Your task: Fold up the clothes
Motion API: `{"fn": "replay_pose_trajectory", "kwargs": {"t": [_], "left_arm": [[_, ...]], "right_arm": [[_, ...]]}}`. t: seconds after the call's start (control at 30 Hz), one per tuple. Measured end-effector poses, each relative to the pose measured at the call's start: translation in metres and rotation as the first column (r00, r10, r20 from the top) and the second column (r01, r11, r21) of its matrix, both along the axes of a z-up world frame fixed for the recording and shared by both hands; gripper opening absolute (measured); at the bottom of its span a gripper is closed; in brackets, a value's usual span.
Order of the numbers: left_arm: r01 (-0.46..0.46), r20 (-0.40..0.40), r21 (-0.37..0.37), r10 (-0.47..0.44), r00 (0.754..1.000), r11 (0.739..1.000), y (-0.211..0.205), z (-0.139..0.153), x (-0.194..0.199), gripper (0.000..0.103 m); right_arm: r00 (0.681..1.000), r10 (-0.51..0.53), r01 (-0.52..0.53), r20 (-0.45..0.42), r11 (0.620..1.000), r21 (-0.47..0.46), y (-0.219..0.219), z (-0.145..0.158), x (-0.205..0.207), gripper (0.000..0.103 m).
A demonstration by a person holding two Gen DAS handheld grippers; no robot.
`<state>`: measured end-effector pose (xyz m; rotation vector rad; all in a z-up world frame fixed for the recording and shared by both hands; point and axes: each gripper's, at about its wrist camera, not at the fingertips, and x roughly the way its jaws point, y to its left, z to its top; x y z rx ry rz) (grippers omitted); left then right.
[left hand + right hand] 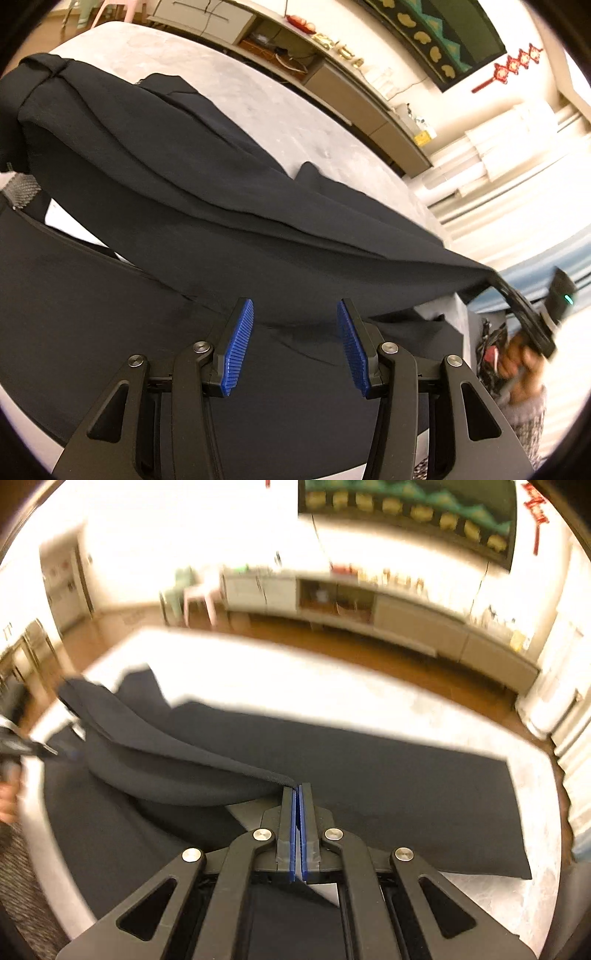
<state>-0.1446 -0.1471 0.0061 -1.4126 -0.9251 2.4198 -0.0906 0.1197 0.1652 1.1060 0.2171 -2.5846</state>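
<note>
Searching both views for writing, nothing legible is found: the yellow tag (422, 139) on the long cabinet (373, 110) is too small to be read, and the red hanging ornament (508, 70) on the wall carries no characters that can be made out. And now the garment: a black garment (207, 206) of smooth, matte cloth is seen spread over the pale grey bench (258, 107), with long folds and a seam running along a lifted part. One edge is raised off the bench and stretched in a ridge between the two tools. In the right wrist view, the right claw (297, 794) is clenched on that raised edge, blue pads pressed together with the cloth pinched at the tips. The left claw (295, 317) is released, its ribbed blue pads (240, 343) held well apart just above the cloth, nothing gripped. A hand (522, 365) is glimpsed, blurred, at the far right handle.
</note>
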Motion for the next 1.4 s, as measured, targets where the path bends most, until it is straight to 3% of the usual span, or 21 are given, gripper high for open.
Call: {"fn": "replay_pose_trajectory", "kwargs": {"t": [0.1, 0.17, 0.27, 0.3, 0.33, 0.37, 0.47, 0.53, 0.63, 0.77, 0.8, 0.9, 1.0, 1.03, 1.1, 1.2, 1.3, 1.4], "left_arm": [[-0.03, -0.011, 0.037, 0.03, 0.999, 0.999, 0.0, -0.004, 0.004, 0.054], [-0.052, -0.013, 0.06, 0.053, 0.999, 0.997, -0.001, -0.006, 0.006, 0.057], [-0.086, -0.007, 0.066, 0.087, 0.996, 0.994, -0.01, -0.01, 0.007, 0.058], [-0.098, -0.005, 0.068, 0.098, 0.995, 0.993, -0.013, -0.011, 0.007, 0.058], [-0.109, -0.003, 0.07, 0.11, 0.994, 0.992, -0.016, -0.012, 0.007, 0.058], [-0.12, -0.001, 0.072, 0.121, 0.993, 0.99, -0.018, -0.013, 0.008, 0.058], [-0.154, 0.005, 0.078, 0.155, 0.988, 0.985, -0.027, -0.016, 0.008, 0.058], [-0.177, 0.009, 0.083, 0.177, 0.984, 0.981, -0.033, -0.017, 0.009, 0.059], [-0.196, 0.013, 0.087, 0.195, 0.981, 0.977, -0.038, -0.019, 0.008, 0.059], [-0.159, 0.023, 0.072, 0.158, 0.987, 0.985, -0.03, -0.025, 0.004, 0.059], [-0.152, 0.024, 0.071, 0.151, 0.988, 0.986, -0.028, -0.025, 0.005, 0.059], [-0.134, 0.031, 0.063, 0.133, 0.991, 0.989, -0.024, -0.028, 0.006, 0.059], [-0.127, 0.046, 0.047, 0.125, 0.991, 0.991, -0.021, -0.031, 0.004, 0.06], [-0.124, 0.052, 0.04, 0.122, 0.991, 0.992, -0.02, -0.033, 0.003, 0.06], [-0.113, 0.061, 0.024, 0.111, 0.992, 0.993, -0.017, -0.036, 0.002, 0.06], [-0.086, 0.069, -0.011, 0.086, 0.994, 0.996, -0.01, -0.04, -0.001, 0.06], [-0.066, 0.084, -0.032, 0.069, 0.994, 0.997, -0.006, -0.043, 0.0, 0.06], [-0.065, 0.1, -0.035, 0.069, 0.993, 0.997, -0.008, -0.046, 0.004, 0.06]], "right_arm": [[0.997, 0.065, -0.065, -0.052, 0.998, -0.005, -0.024, 0.016, 0.067, 0.002], [0.995, 0.095, -0.095, -0.035, 0.995, 0.018, -0.038, 0.005, 0.099, 0.002], [0.99, 0.114, -0.122, 0.084, 0.987, 0.101, -0.041, -0.048, 0.126, 0.003], [0.985, 0.114, -0.131, 0.128, 0.983, 0.129, -0.041, -0.067, 0.134, 0.009], [0.981, 0.093, -0.117, 0.173, 0.983, 0.139, -0.035, -0.084, 0.14, 0.013], [0.977, 0.044, -0.07, 0.21, 0.991, 0.115, -0.02, -0.094, 0.141, 0.023], [0.96, -0.133, 0.148, 0.248, 0.988, -0.044, 0.044, -0.096, 0.134, 0.035], [0.92, -0.284, 0.328, 0.27, 0.935, -0.133, 0.092, -0.093, 0.127, 0.042], [0.816, -0.498, 0.555, 0.293, 0.816, -0.16, 0.165, -0.093, 0.116, 0.056], [0.676, -0.659, 0.724, 0.33, 0.678, -0.127, 0.24, -0.114, 0.095, 0.059], [0.652, -0.681, 0.744, 0.333, 0.659, -0.109, 0.252, -0.119, 0.089, 0.059], [0.623, -0.711, 0.761, 0.325, 0.647, -0.044, 0.272, -0.135, 0.069, 0.059], [0.642, -0.717, 0.738, 0.271, 0.674, 0.037, 0.266, -0.139, 0.056, 0.059], [0.651, -0.715, 0.727, 0.253, 0.684, 0.064, 0.264, -0.138, 0.053, 0.054], [0.687, -0.69, 0.692, 0.226, 0.717, 0.086, 0.251, -0.132, 0.051, 0.019], [0.727, -0.655, 0.647, 0.205, 0.754, 0.114, 0.232, -0.127, 0.052, 0.004], [0.72, -0.673, 0.681, 0.168, 0.732, 0.019, 0.239, -0.102, 0.065, 0.004], [0.696, -0.713, 0.713, 0.088, 0.671, -0.204, 0.252, -0.048, 0.106, 0.003]]}}
